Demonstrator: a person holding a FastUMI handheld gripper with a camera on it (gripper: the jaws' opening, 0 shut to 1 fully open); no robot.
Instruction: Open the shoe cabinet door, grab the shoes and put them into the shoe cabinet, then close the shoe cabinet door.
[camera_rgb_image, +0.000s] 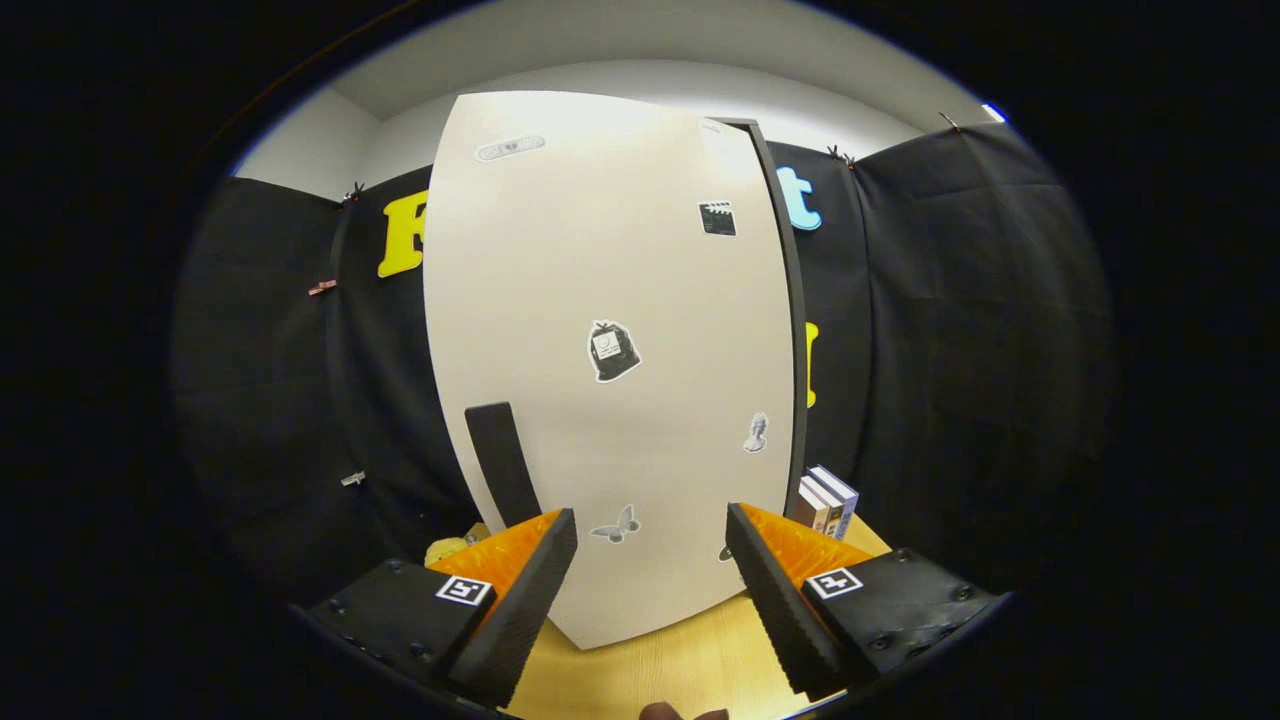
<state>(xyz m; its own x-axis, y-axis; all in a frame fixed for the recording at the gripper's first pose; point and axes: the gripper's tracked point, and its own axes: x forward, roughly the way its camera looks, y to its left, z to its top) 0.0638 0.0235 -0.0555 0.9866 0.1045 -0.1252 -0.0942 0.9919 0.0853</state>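
The door (610, 360) looks shut at 12 o'clock. The gripper (650, 570) is wide open, holding nothing. Shoes in or out? Can't tell.

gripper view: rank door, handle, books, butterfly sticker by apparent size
1. door
2. handle
3. books, partly hidden by the door
4. butterfly sticker
Gripper open, fingers apart before the door.

The gripper (650, 560) has its fingers spread apart, gripping nothing. Just ahead stands the pale shoe cabinet door (610, 300), dotted with small stickers, its dark handle (503, 462) beyond the left finger. Books (828, 500) stand beyond the right finger on the wooden table (660, 670).
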